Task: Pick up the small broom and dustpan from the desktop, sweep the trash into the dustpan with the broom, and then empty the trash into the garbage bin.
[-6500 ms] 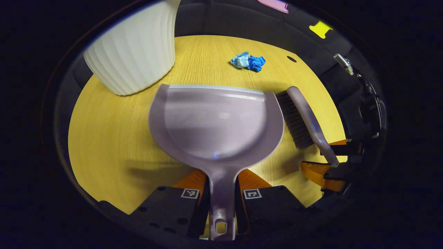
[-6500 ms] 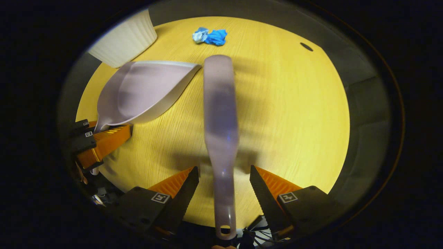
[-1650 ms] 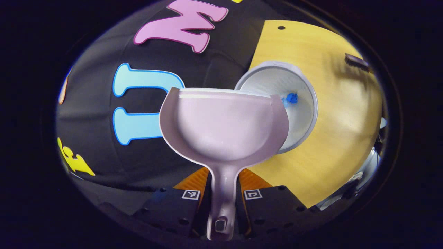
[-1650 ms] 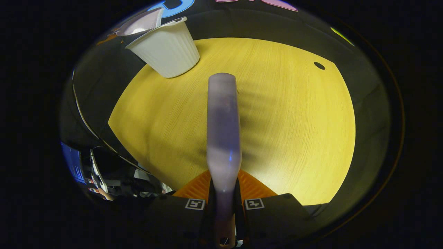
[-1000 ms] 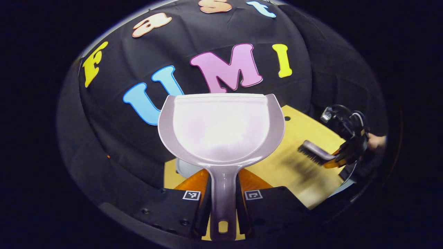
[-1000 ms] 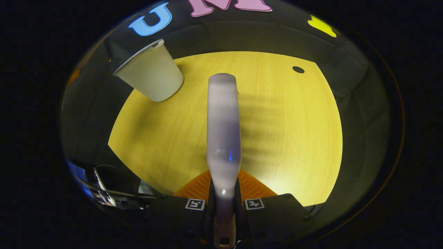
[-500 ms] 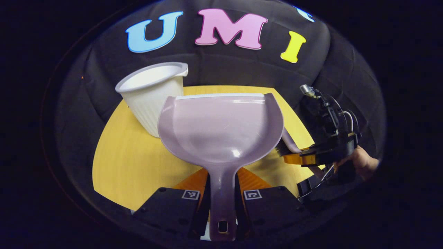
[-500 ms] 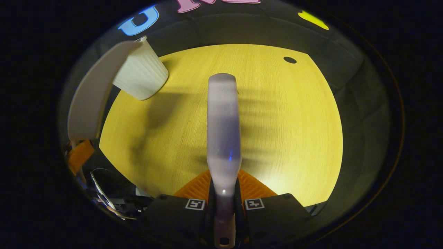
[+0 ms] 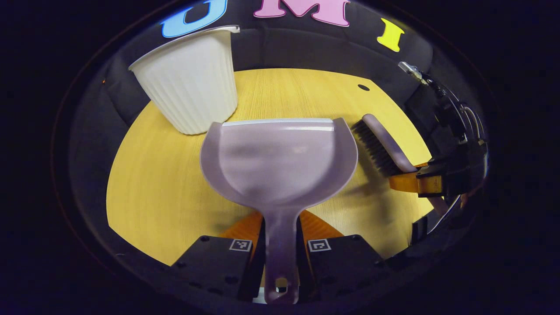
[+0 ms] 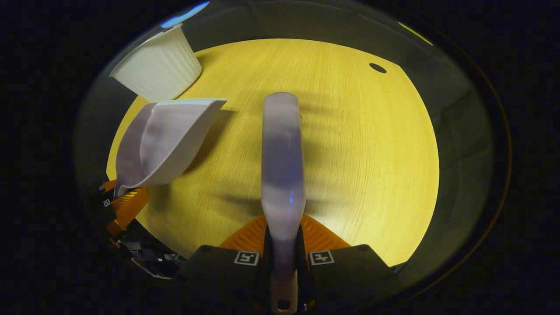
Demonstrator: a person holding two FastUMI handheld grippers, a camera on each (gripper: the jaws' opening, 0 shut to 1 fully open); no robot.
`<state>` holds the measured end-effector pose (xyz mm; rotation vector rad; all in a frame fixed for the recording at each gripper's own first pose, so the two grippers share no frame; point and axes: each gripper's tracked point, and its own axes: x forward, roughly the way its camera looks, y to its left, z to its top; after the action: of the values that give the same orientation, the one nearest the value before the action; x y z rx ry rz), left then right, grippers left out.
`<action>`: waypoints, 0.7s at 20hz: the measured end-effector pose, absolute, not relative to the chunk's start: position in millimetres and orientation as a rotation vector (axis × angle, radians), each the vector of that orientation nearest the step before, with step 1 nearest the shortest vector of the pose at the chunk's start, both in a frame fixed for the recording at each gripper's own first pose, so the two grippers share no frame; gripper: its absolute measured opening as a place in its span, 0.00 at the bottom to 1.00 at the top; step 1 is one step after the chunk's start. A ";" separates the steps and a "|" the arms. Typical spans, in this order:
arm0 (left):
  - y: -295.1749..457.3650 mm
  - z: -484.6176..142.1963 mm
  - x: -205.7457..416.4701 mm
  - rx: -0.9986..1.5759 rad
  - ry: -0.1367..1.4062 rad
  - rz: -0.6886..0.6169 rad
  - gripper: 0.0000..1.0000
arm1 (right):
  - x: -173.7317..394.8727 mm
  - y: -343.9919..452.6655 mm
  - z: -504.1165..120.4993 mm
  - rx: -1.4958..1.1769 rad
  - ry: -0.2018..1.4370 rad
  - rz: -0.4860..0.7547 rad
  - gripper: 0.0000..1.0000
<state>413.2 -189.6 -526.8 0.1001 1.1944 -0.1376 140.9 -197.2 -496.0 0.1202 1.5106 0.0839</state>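
The lilac dustpan (image 9: 280, 162) sits in the middle of the left gripper view, its pan bare inside and held above the yellow wood-grain tabletop (image 9: 166, 192), its straight front edge pointing toward the far side. Its handle runs back between the left tongs (image 9: 280, 245), whose two fingers are closed tight against it. In the right gripper view the same dustpan (image 10: 162, 140) appears at the left, tilted on its side with the left tongs (image 10: 124, 203) gripping its handle below. The small broom (image 10: 282, 162) runs straight up the middle of the right gripper view, back upward, its handle pinched between the closed fingers of the right tongs (image 10: 283, 253). From the left gripper view the broom (image 9: 385, 144) lies just to the right of the dustpan, dark bristles facing it, held by the right tongs (image 9: 415, 181). The white ribbed garbage bin (image 9: 190, 83) stands upright on the tabletop just beyond the dustpan's left corner.
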 end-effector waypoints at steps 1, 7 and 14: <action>-191.6 -533.2 412.3 0.091 1.206 -0.143 0.31 | 141.3 -192.3 -496.4 0.124 1.516 0.079 0.27; -198.9 -544.8 423.0 0.132 1.272 -0.132 0.30 | 141.1 -183.1 -496.2 0.089 1.553 0.081 0.27; -209.6 -542.5 426.7 0.176 1.306 -0.121 0.30 | 136.9 -181.5 -505.2 0.103 1.614 0.080 0.27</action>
<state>426.7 -209.6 -542.5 0.1760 1.3062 -0.1209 136.9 -181.5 -505.2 0.1031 1.6144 0.0800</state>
